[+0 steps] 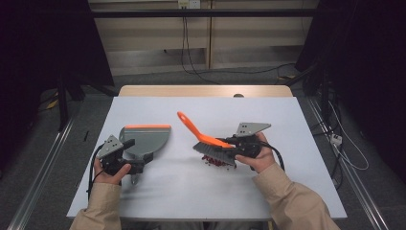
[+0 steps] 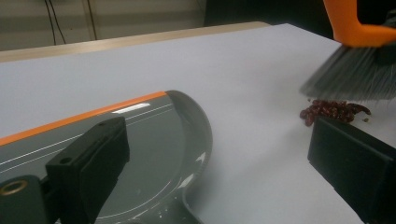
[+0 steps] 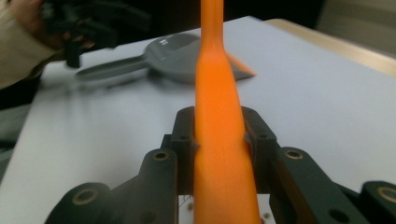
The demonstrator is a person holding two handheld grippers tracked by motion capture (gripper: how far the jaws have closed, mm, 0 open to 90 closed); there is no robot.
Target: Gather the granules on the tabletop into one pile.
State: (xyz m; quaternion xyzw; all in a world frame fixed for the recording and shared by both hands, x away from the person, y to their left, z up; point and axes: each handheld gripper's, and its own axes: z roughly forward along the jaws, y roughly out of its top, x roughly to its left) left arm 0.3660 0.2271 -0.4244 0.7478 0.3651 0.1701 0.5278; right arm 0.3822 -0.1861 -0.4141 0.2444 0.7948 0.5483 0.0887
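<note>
At the centre of the high view, the right gripper (image 1: pixel 234 143), a black two-jaw tool with a grey three-cornered plate on top, pinches the smooth orange plastic back of a hand brush (image 1: pixel 210 143) whose tapered handle slants toward the upper left of the frame; in the right gripper view the jaws press flat against both sides of that glossy orange handle (image 3: pixel 219 116). The brush's dense grey bristles (image 2: pixel 355 77) fan downward, soft and fine-stranded, with their tips touching a small heap of dark red, bean-like granules (image 1: pixel 214 161) lying on the matte pale grey table top (image 1: pixel 201 191), just below the brush head. At the left of the high view rests a grey plastic dustpan (image 1: pixel 143 139), shallow and scoop-shaped, with a straight orange rubber lip along its far edge and a narrow stub handle pointing toward the lower edge of the frame. The left gripper (image 1: pixel 136 165) sits at that handle; its black blocky jaws stand spread wide in the left gripper view, one over the pan's shiny curved basin (image 2: pixel 154 154), the other near the red heap (image 2: pixel 334 111), pressing on nothing.
</note>
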